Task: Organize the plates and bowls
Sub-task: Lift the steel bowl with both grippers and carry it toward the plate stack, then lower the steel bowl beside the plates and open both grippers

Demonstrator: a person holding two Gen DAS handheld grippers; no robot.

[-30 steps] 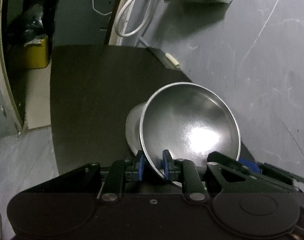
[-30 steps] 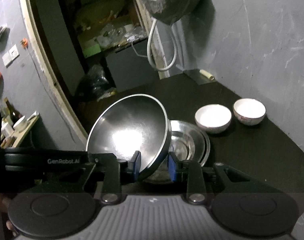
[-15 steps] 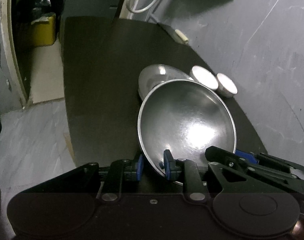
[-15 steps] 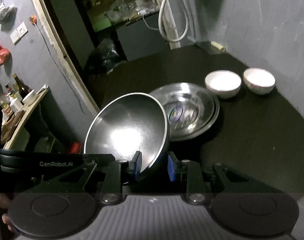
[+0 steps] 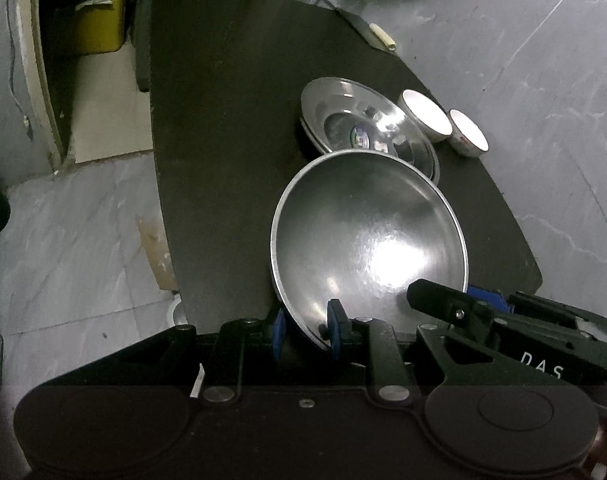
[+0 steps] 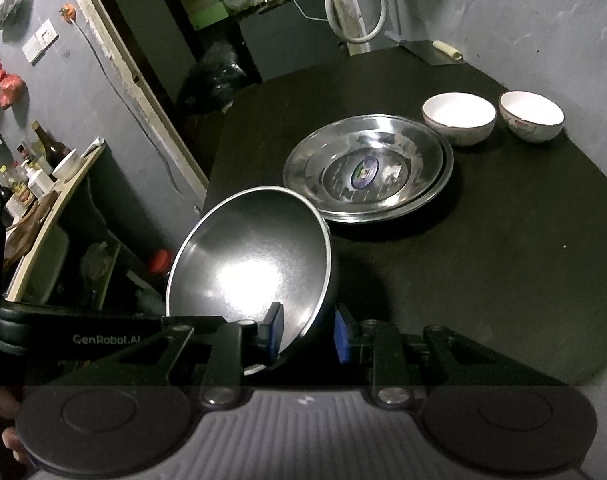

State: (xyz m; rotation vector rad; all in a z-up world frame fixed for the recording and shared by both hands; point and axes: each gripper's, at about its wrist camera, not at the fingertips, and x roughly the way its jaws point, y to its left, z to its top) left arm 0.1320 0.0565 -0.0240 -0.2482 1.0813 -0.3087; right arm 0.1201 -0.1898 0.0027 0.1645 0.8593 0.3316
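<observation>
Both grippers point steeply downward side by side — the left gripper [image 5: 305,334] and the right gripper [image 6: 308,334] each have blue pads clamped across the rim of one steel bowl [image 5: 367,240].

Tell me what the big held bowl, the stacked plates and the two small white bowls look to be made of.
Held bowl: likely steel or aluminium, brushed finish; a broad, soft glare and a thin rolled rim.
Stacked plates: probably polished stainless steel; sharp mirror-like reflections, a sticker in the centre.
Two small bowls: seemingly glazed ceramic; glossy white inside, thick walls, one with a dark rim line. Melamine cannot be ruled out.
</observation>
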